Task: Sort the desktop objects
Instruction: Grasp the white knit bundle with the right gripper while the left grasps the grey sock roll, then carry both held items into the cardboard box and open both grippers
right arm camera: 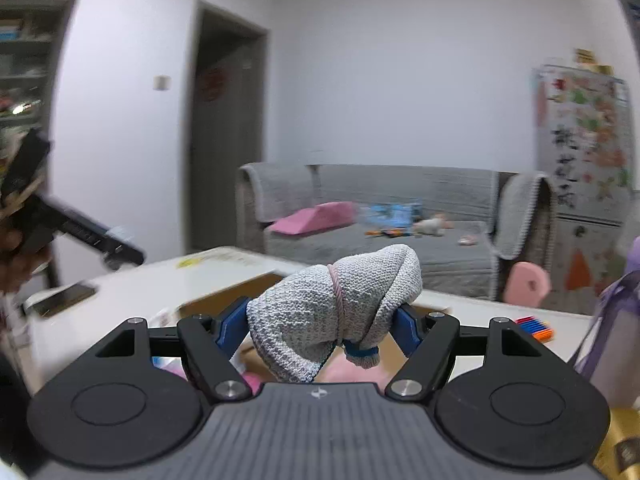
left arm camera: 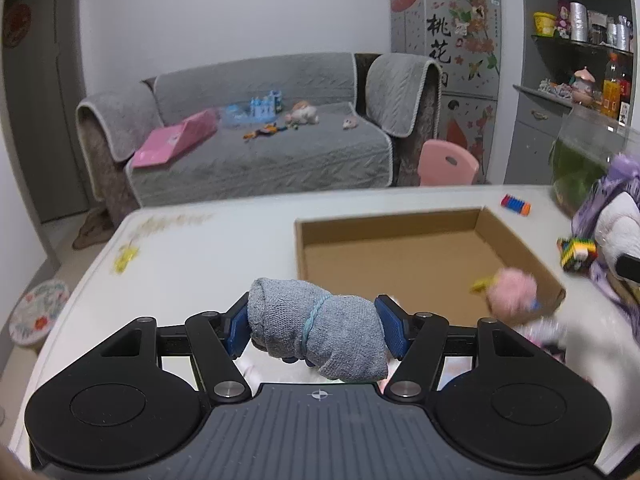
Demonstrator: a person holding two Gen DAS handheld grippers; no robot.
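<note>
My left gripper [left arm camera: 314,326] is shut on a grey sock bundle tied with a blue band [left arm camera: 316,326], held above the near part of the white table [left arm camera: 208,248], just in front of the open cardboard box [left arm camera: 400,248]. My right gripper [right arm camera: 326,326] is shut on a light grey sock bundle tied with a pink band [right arm camera: 336,304], held above the near edge of the box [right arm camera: 236,296]. A pink fluffy toy [left arm camera: 514,290] lies blurred at the box's near right corner. The left gripper's body [right arm camera: 80,228] shows at the left of the right wrist view.
A coloured block strip [left arm camera: 516,205] and a multicoloured cube [left arm camera: 578,254] lie right of the box. A purple and white plush [left arm camera: 616,220] stands at the right edge. A yellow sticker [left arm camera: 126,258] is at far left. A phone [right arm camera: 64,298] lies on the table's left. A sofa [left arm camera: 260,148] is behind.
</note>
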